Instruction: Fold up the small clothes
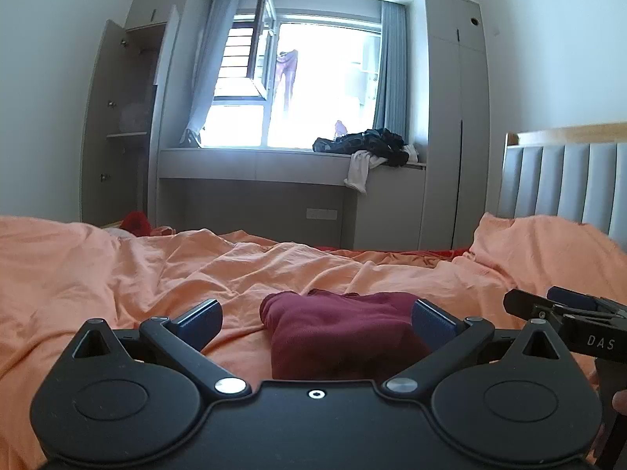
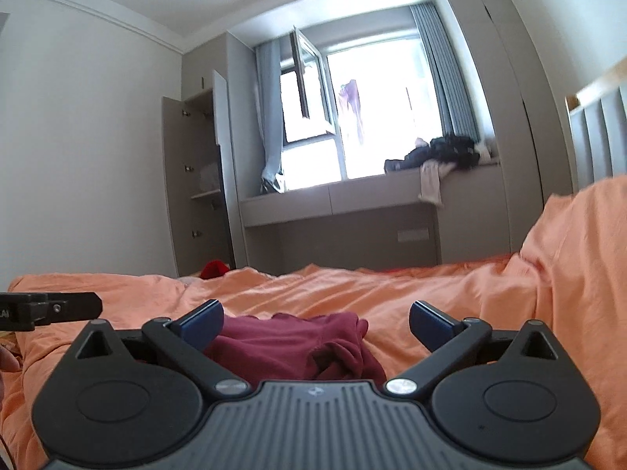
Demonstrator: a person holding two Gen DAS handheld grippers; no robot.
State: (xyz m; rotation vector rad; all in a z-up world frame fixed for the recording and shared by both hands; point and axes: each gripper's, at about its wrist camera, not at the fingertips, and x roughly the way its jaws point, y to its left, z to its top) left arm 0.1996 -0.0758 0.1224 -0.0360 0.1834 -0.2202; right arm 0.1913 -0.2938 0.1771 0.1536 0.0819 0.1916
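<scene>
A small dark red garment (image 1: 341,329) lies bunched on the orange bedsheet (image 1: 117,270), just ahead of both grippers. My left gripper (image 1: 317,319) is wide open above its near edge, blue pads apart, nothing between them touching. In the right wrist view the same garment (image 2: 298,344) sits toward the left finger (image 2: 202,323) of my right gripper (image 2: 317,321), which is also wide open and holds nothing. The right gripper (image 1: 568,313) shows at the right edge of the left wrist view; the left one (image 2: 51,311) at the left edge of the right wrist view.
The rumpled orange sheet covers the whole bed. A grey padded headboard (image 1: 564,180) stands at the right. Beyond the bed are a window bench with a pile of dark clothes (image 1: 368,145), an open wardrobe (image 1: 121,117), and a red item (image 1: 135,222) at the far bed edge.
</scene>
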